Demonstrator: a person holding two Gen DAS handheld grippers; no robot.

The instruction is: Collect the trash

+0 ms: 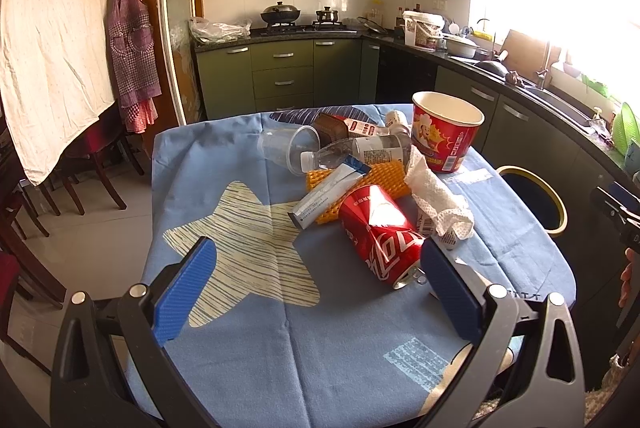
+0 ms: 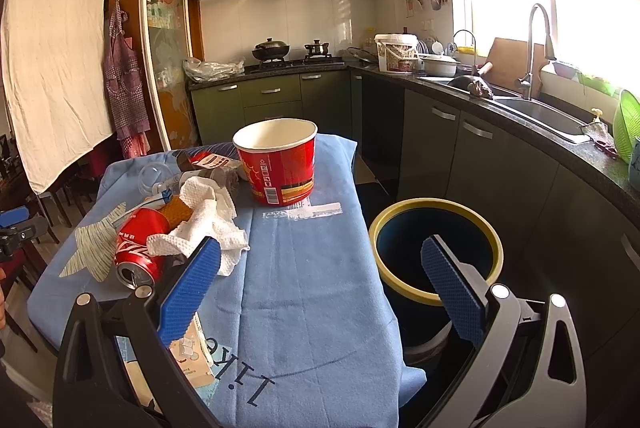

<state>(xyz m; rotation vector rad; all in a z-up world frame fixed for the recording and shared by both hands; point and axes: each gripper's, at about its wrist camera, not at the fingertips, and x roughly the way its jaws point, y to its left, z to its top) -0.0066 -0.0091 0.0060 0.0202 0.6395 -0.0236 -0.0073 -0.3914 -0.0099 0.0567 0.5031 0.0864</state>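
Both grippers wide apart, empty. Left gripper [image 1: 316, 284] nearest the crushed cola can [image 1: 380, 236]: lying on the desk [image 1: 320, 368], long axis running diagonally away, opening toward my right finger. Paper towel [image 1: 438, 202] touches it. Bin [image 2: 436, 248] sits under right gripper [image 2: 320, 280].

The crumpled paper towel [image 2: 204, 224] covers part of the red can [image 2: 138, 248] and the yellow foam net [image 2: 178, 210] in the right wrist view. The clear bottle [image 1: 352, 150] lies partly under the white box [image 1: 328, 194]. The trash bin [image 1: 538, 200] is half hidden behind the bench [image 1: 248, 348]. The writing on the red paper bucket [image 1: 446, 130] is too small to read. The bright window [image 2: 560, 20] is washed out.
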